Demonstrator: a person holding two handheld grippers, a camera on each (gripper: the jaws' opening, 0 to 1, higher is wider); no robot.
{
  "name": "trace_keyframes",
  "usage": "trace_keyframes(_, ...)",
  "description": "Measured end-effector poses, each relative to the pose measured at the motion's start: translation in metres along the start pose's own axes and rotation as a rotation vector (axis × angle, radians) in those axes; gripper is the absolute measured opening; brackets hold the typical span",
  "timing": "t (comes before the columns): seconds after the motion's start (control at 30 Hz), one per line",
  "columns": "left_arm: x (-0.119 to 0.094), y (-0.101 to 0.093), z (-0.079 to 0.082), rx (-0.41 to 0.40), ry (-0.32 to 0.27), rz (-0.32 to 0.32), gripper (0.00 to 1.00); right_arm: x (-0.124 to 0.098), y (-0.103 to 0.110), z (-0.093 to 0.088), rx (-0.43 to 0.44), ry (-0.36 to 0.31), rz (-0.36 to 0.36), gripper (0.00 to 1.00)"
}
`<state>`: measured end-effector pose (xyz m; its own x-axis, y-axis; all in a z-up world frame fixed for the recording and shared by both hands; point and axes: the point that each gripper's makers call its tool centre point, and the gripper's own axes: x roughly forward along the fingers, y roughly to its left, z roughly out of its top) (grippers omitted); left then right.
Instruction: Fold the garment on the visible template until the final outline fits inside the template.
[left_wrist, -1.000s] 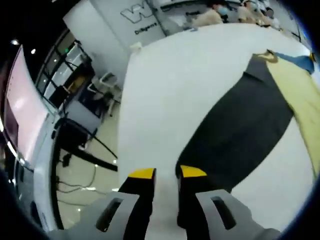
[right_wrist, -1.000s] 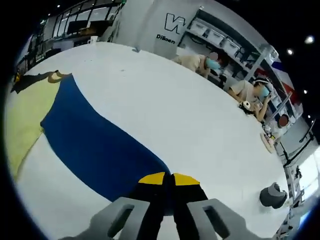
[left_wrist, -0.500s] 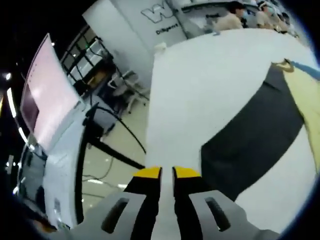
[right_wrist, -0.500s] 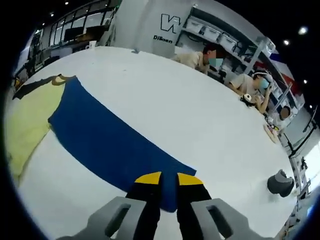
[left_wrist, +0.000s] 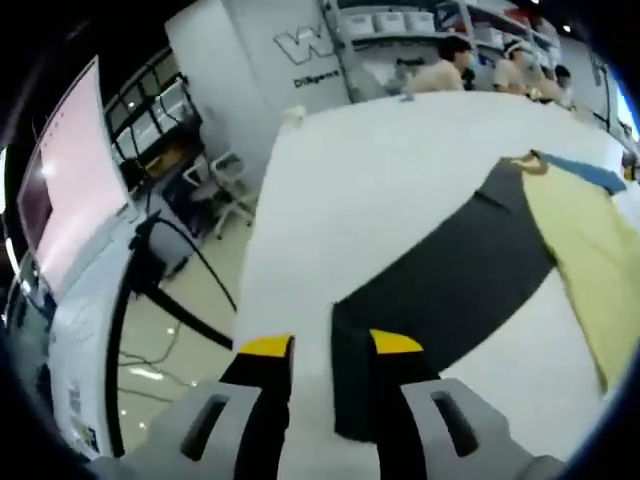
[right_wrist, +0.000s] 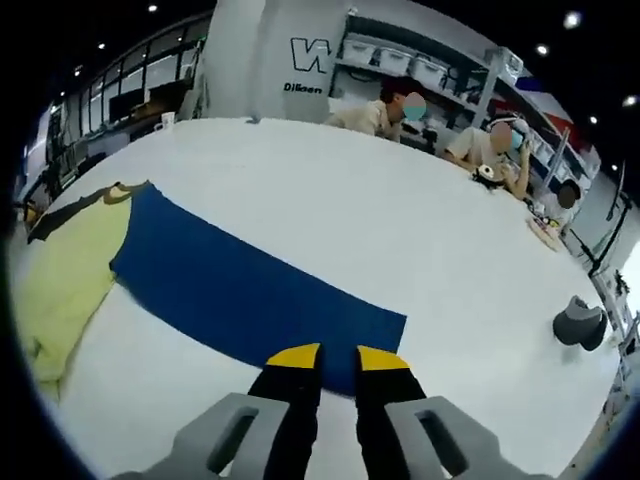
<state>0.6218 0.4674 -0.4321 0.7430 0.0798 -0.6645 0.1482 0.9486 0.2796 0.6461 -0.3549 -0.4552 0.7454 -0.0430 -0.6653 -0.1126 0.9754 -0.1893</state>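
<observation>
A garment lies spread on the white table (left_wrist: 360, 180), with a yellow body (left_wrist: 580, 250), a black sleeve (left_wrist: 450, 280) and a blue sleeve (right_wrist: 250, 295). My left gripper (left_wrist: 330, 345) is open at the black sleeve's cuff end, whose corner lies flat between the jaws and under the right one. My right gripper (right_wrist: 338, 356) is open with a narrow gap, just above the near edge of the blue sleeve close to its cuff. In the right gripper view the yellow body (right_wrist: 65, 275) sits at the far left, with a strip of black sleeve (right_wrist: 55, 210) beyond it.
The table's left edge (left_wrist: 250, 270) drops to the floor, where a chair (left_wrist: 225, 180) and a screen on a stand (left_wrist: 60, 210) are. Several people (right_wrist: 380, 110) sit at the far end. A dark round object (right_wrist: 580, 325) rests on the table at the right.
Both grippers have opened: the right from shut on the blue sleeve, the left wider. Both sleeves now lie flat and straight on the table. Both cameras have shifted.
</observation>
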Motion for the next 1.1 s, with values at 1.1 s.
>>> trace_keyframes(1.1,-0.018,0.053,-0.057,-0.335,0.007,0.141,0.03,-0.037,0.100,0.010,-0.124,-0.094,0.188,0.04)
